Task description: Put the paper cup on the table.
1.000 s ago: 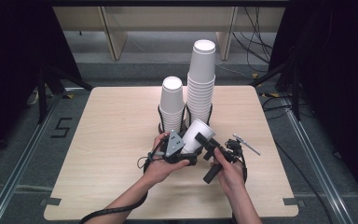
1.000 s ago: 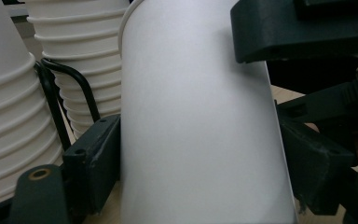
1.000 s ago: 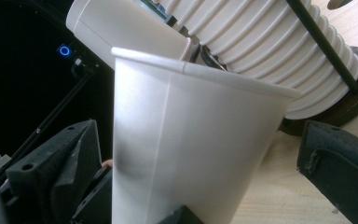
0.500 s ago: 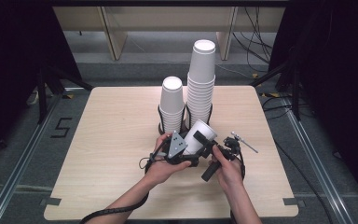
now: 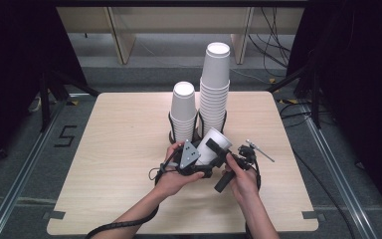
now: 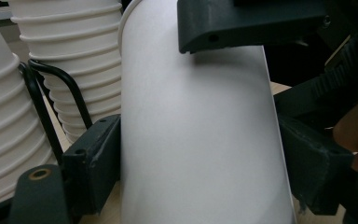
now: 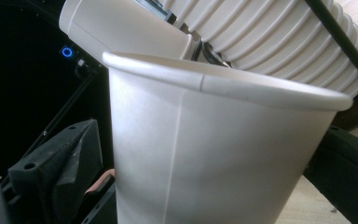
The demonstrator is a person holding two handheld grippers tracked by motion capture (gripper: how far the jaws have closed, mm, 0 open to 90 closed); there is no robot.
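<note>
High view: left gripper (image 5: pixel 201 160) and right gripper (image 5: pixel 229 162) both clamped on paper cup (image 5: pixel 213 145); cup base hidden.

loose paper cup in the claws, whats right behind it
Behind the loose paper cup stand two stacks of white cups, a short stack and a tall stack, in a black wire holder. The cup and hands cover the holder's base and the lowest cups.
</note>
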